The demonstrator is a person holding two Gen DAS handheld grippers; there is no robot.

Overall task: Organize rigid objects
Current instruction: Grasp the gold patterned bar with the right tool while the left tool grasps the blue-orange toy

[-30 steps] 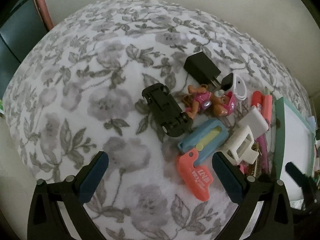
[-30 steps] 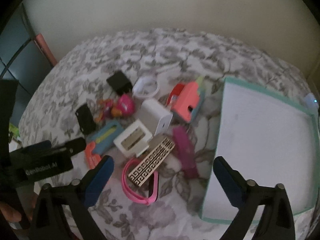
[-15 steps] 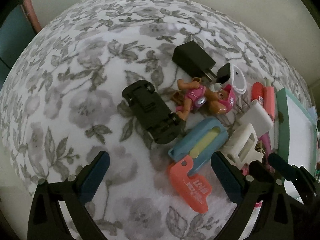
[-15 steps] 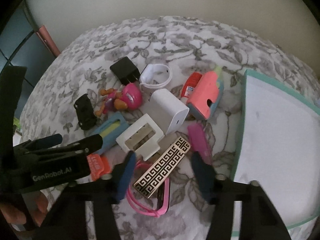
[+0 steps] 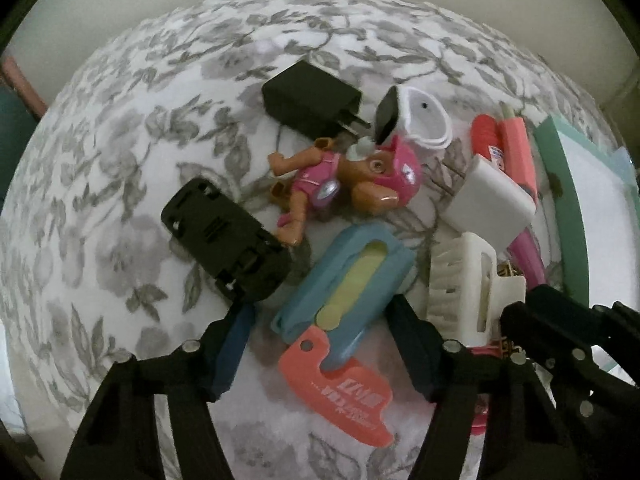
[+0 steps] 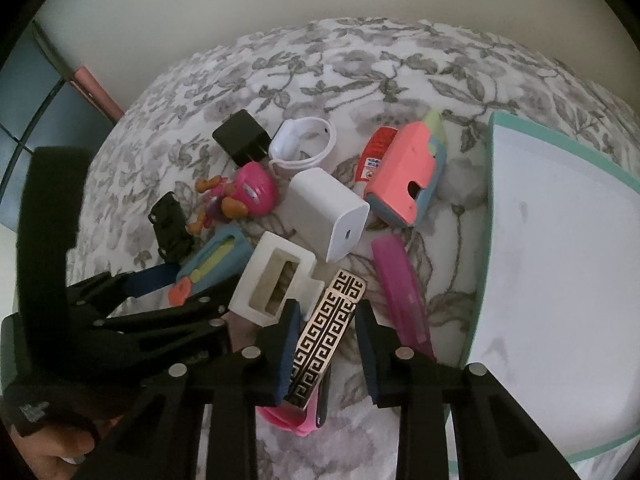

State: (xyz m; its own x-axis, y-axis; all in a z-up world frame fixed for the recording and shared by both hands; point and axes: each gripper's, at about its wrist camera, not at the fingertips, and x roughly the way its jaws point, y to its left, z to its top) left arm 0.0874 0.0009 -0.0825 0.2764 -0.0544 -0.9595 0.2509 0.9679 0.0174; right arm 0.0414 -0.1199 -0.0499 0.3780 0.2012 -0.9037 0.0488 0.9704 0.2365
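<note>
A pile of small objects lies on the floral cloth. My left gripper (image 5: 320, 344) is open, its fingers either side of the blue case (image 5: 344, 280) and the coral plastic tag (image 5: 340, 392). My right gripper (image 6: 326, 344) is open but narrowed, its fingers flanking the gold Greek-key hair clip (image 6: 328, 328), which lies over a pink band (image 6: 296, 420). A white claw clip (image 6: 272, 284), a white charger (image 6: 328, 212), a black charger (image 5: 312, 108), a pink dog figure (image 5: 348, 176) and a black toy car (image 5: 224, 236) lie around them.
A teal-rimmed white tray (image 6: 492, 216) lies at the right. A magenta case (image 6: 400, 292), a coral and blue sharpener (image 6: 408, 172), a red tube (image 6: 374, 152) and a white watch (image 6: 304, 140) lie nearby. The left gripper shows in the right wrist view (image 6: 160, 300). A wall runs behind.
Both grippers have moved down into the pile. The right jaws have narrowed around the gold clip. The left jaws have narrowed around the blue case and coral tag.
</note>
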